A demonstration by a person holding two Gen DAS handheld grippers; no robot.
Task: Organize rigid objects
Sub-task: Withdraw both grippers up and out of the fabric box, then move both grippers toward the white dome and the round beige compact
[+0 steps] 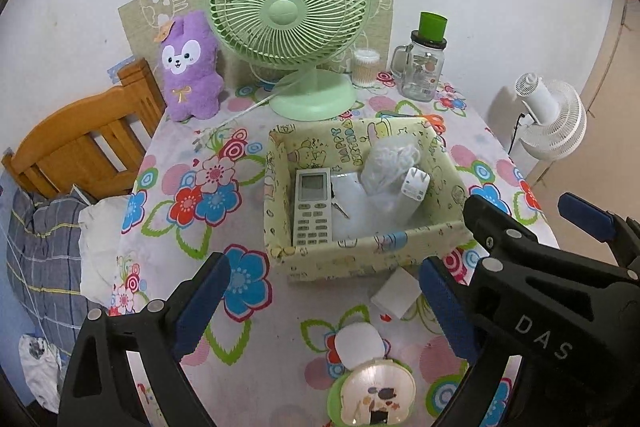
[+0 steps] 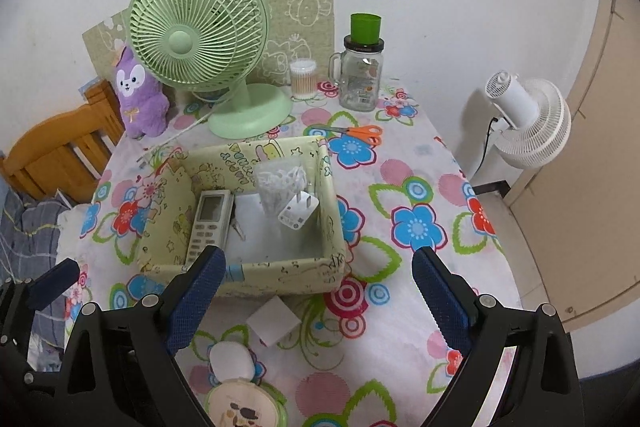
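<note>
A yellow cartoon-print storage box (image 1: 360, 257) (image 2: 256, 273) sits mid-table. It holds a white remote control (image 1: 313, 207) (image 2: 210, 223), a white charger plug (image 1: 416, 185) (image 2: 298, 213) and a clear bag of white bits (image 1: 390, 157) (image 2: 280, 183). In front of the box lie a white block (image 1: 396, 297) (image 2: 274, 321), a white round puff (image 1: 358, 343) (image 2: 232, 361) and a round compact (image 1: 378, 393) (image 2: 244, 405). My left gripper (image 1: 324, 301) is open and empty above these. My right gripper (image 2: 318, 301) is open and empty; it also shows in the left wrist view (image 1: 532, 215).
At the back stand a green desk fan (image 1: 290, 23) (image 2: 198, 27), a purple plush (image 1: 190, 67) (image 2: 140, 91), a cotton-swab tub (image 1: 365, 67) (image 2: 303, 78) and a glass mug jar with green cup (image 1: 424, 67) (image 2: 362, 67). Orange scissors (image 2: 358, 134) lie behind the box. Wooden chair (image 1: 80, 147) left, white floor fan (image 2: 528, 123) right.
</note>
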